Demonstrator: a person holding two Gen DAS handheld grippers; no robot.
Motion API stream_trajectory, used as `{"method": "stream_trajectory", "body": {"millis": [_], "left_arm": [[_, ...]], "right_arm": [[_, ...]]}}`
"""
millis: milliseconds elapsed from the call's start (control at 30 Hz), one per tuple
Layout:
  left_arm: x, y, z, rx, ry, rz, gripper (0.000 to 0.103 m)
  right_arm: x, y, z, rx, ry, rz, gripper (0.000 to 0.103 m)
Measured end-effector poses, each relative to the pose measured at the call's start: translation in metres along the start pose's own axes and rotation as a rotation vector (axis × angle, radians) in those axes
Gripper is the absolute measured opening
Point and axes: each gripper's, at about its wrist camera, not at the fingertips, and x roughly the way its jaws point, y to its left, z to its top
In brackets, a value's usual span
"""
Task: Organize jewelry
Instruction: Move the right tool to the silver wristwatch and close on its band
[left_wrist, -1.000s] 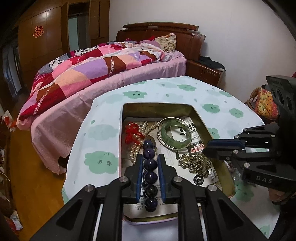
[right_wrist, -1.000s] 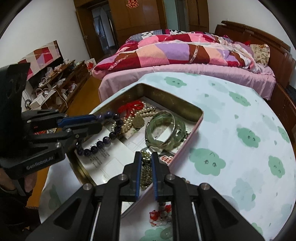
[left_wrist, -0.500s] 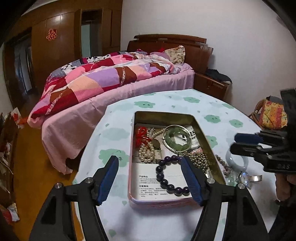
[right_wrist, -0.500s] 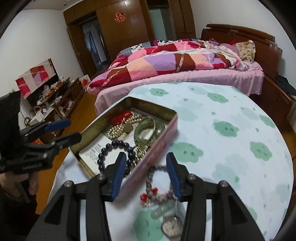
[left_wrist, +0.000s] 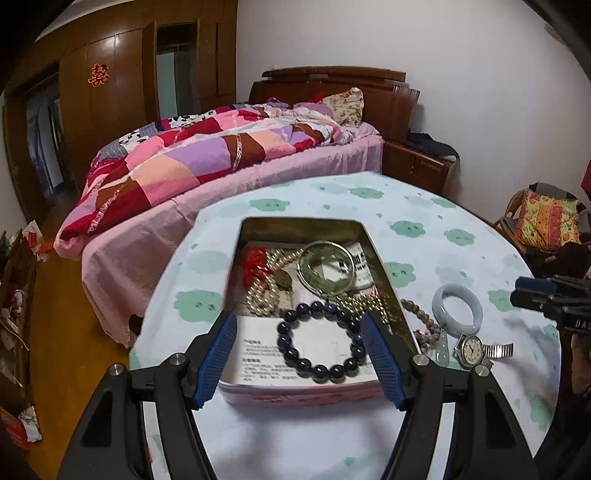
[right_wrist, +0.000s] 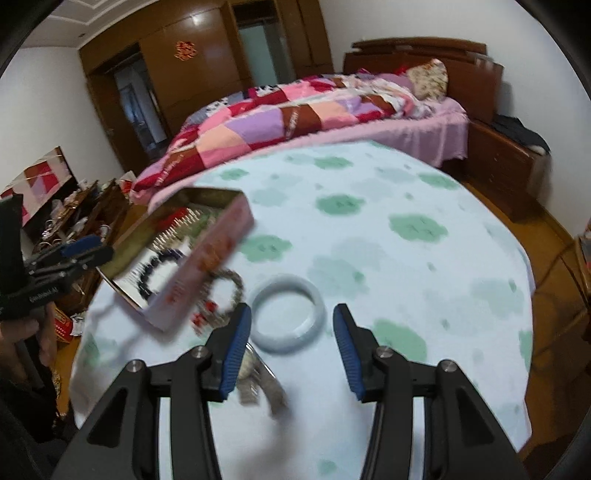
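Purple bead bracelet (left_wrist: 318, 338) lies in tin (left_wrist: 295, 391); left claw (left_wrist: 301, 356) wide open, empty. Right claw (right_wrist: 291, 349) part-open, empty, over pale bangle (right_wrist: 288, 315) on desk (right_wrist: 424, 280). Likely next: straddle bangle's rim, close, carry to tin.

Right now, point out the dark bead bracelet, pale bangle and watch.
dark bead bracelet (left_wrist: 290, 354): left wrist view, left-side bead.
pale bangle (right_wrist: 317, 301): right wrist view, right rim.
watch (left_wrist: 472, 348): left wrist view, dial face.
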Motion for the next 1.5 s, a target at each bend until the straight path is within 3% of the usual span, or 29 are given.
{"method": "stream_trajectory", "body": {"millis": [367,633,867,1000,1500], "left_arm": [[0.005,-0.014,-0.006,0.025,0.023,-0.003,0.070],[0.008,-0.013,-0.008,0.009,0.032,-0.008,0.070],[0.008,-0.018,-0.009,0.019,0.035,-0.020,0.070],[0.006,-0.021,-0.008,0.022,0.029,-0.028,0.070],[0.003,-0.030,-0.009,0.033,0.021,-0.048,0.070]], "right_arm": [[0.016,0.032,-0.029,-0.111,0.082,0.051,0.050],[0.039,0.045,-0.036,-0.162,0.133,0.023,0.050],[0.046,0.047,-0.036,-0.187,0.141,0.000,0.048],[0.045,0.050,-0.038,-0.212,0.137,-0.019,0.039],[0.023,0.027,-0.046,-0.155,0.115,-0.046,0.039]]}}
